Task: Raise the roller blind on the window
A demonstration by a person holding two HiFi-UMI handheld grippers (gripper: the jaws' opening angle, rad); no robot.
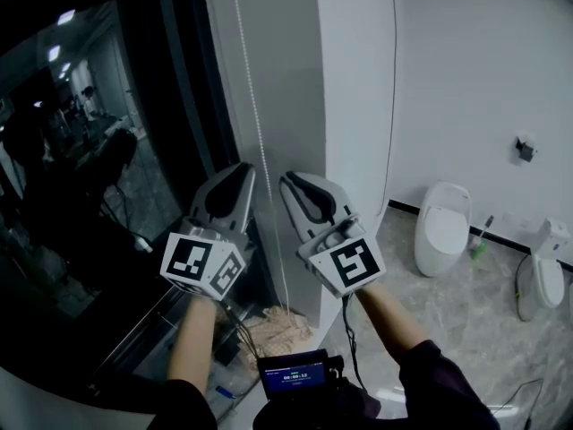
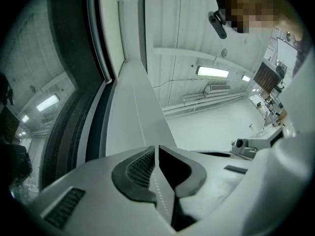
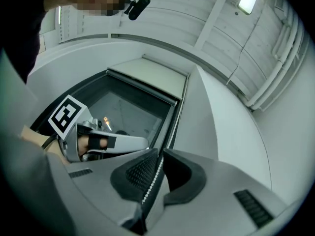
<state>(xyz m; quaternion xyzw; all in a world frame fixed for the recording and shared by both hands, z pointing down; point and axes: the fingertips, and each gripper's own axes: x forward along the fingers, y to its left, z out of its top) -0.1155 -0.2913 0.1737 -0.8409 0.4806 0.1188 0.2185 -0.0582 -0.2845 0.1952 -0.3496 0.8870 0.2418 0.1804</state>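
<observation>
Fingers of the left gripper are drawn almost together, with only a narrow slit left, and the bead chain is pinched between them. The right gripper is likewise closed narrowly on the chain, whose white beads are seen running down between its dark pads.

In the head view both grippers are held side by side, tilted upward, just beside the dark window. The chain is seen hanging down the pale wall strip next to the frame and passing between them. The roller blind itself cannot be made out with certainty. The glass at gripper height is uncovered, and a pale panel at the top of the window opening may be its fabric or housing.

The step in hand is judged to be the hand-over-hand pull on the chain, with the blind seemingly well up. For the next move, one grip would need to be released and reset higher on the chain. The other would have to be kept tight so that nothing slips back, and the pull should be kept along the line of the chain.

Counted: two grippers, one window and one run of chain that can be traced. Whether both grippers are on the same strand cannot be told. Two white toilets are seen on the floor at the right.
</observation>
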